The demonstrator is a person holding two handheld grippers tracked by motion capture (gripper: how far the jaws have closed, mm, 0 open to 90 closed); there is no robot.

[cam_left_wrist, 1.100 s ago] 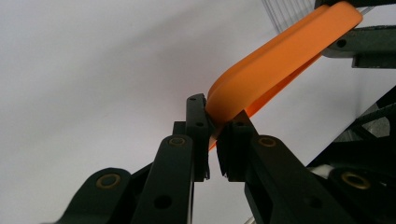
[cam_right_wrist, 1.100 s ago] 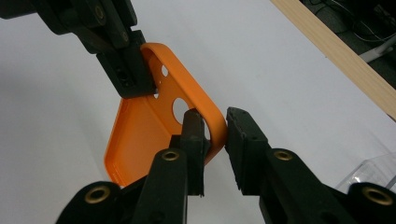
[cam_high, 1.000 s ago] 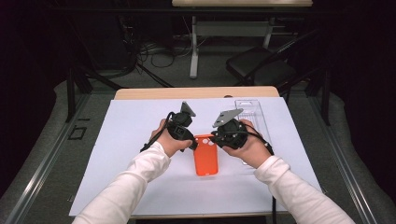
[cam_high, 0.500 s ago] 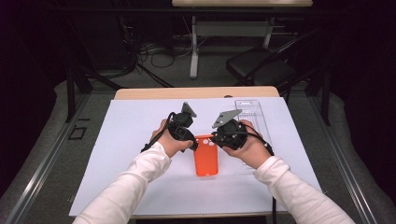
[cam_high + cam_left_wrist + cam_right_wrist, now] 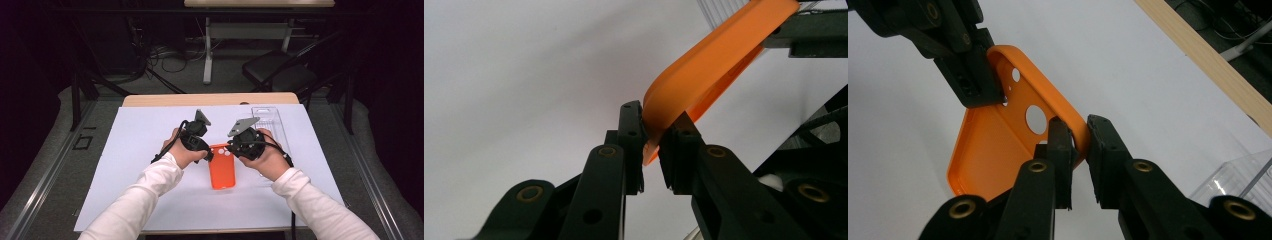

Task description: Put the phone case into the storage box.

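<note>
An orange phone case lies lengthwise on the white sheet, its far end raised between both grippers. My left gripper pinches the case's far left corner. In the left gripper view the curved orange rim sits between the pads of that gripper, whose jaws have just eased open slightly. My right gripper holds the far right corner. The right gripper view shows its jaws shut on the rim beside the camera holes of the case, with the left gripper opposite.
A clear plastic tray lies at the far right of the white sheet, just behind my right hand. The wooden table edge runs along the back. A dark chair and cables stand on the floor beyond.
</note>
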